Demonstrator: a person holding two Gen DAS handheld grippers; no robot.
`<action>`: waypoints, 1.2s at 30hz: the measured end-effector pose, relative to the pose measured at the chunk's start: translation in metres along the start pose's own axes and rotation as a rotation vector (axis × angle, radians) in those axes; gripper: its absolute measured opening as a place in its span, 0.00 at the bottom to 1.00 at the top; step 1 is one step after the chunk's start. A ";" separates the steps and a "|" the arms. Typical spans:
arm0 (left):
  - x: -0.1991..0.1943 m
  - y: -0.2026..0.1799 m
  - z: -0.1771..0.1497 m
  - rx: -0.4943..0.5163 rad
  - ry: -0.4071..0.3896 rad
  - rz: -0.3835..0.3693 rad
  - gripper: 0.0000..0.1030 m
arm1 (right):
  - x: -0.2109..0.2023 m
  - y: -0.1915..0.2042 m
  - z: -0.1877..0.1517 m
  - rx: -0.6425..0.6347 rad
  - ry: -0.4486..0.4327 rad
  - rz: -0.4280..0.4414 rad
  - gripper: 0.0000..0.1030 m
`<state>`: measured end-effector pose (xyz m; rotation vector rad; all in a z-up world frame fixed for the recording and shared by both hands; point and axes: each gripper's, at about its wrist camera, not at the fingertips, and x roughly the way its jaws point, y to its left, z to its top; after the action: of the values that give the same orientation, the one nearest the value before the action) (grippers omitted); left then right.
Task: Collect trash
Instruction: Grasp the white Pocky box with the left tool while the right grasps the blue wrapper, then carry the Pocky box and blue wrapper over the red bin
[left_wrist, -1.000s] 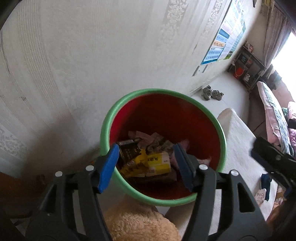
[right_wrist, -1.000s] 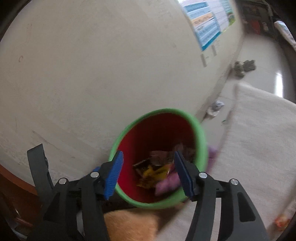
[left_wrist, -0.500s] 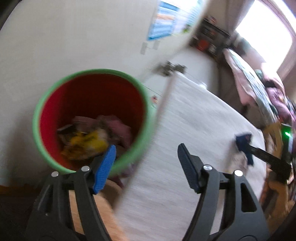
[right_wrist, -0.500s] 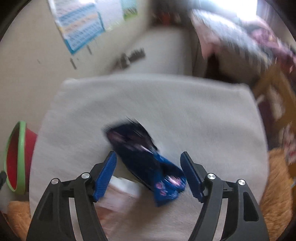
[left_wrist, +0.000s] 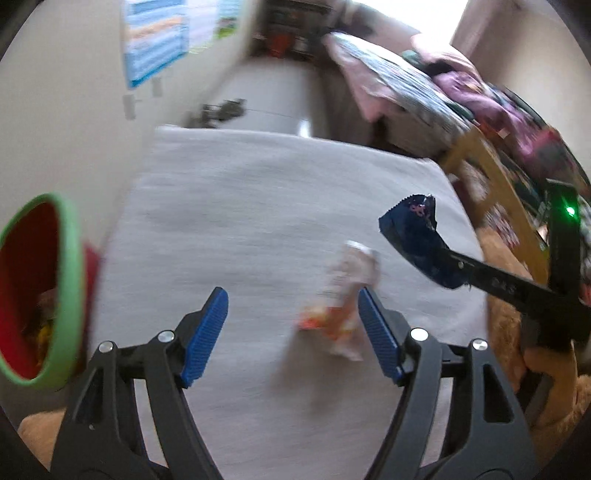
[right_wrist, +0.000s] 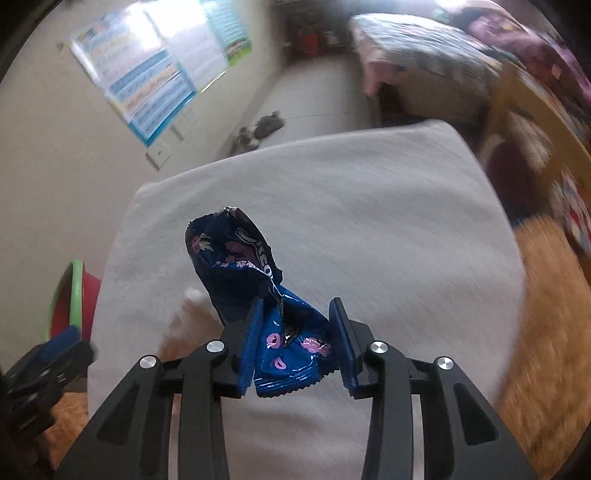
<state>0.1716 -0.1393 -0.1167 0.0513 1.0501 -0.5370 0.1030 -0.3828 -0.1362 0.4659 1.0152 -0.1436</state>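
A red bin with green rim (left_wrist: 70, 295) was seen at left frame edge, trash inside blurred. Blue wrapper (right_wrist: 258, 295) was clamped by the just-closing right gripper (right_wrist: 295, 339) over the grey mat (left_wrist: 258, 221). Left gripper (left_wrist: 291, 325), widening, held nothing; orange-white wrapper (left_wrist: 340, 306) lay by its right finger.

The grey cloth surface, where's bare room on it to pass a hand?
The grey cloth surface is bare across its far half and its left side, toward the green-rimmed red bin. It is crowded near right: the white-and-orange wrapper by the left gripper, and the right gripper on the crinkled dark-blue wrapper.
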 end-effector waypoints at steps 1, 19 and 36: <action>0.006 -0.005 0.001 0.015 0.013 -0.005 0.69 | -0.006 -0.010 -0.007 0.038 0.001 0.006 0.34; 0.054 -0.040 0.000 0.119 0.115 0.044 0.43 | 0.001 -0.003 -0.013 0.042 0.001 0.039 0.35; -0.008 -0.020 0.005 0.049 -0.047 0.071 0.42 | 0.001 0.019 -0.019 -0.042 -0.017 -0.004 0.35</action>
<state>0.1632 -0.1551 -0.1033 0.1180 0.9856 -0.4969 0.0952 -0.3572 -0.1395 0.4236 1.0004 -0.1292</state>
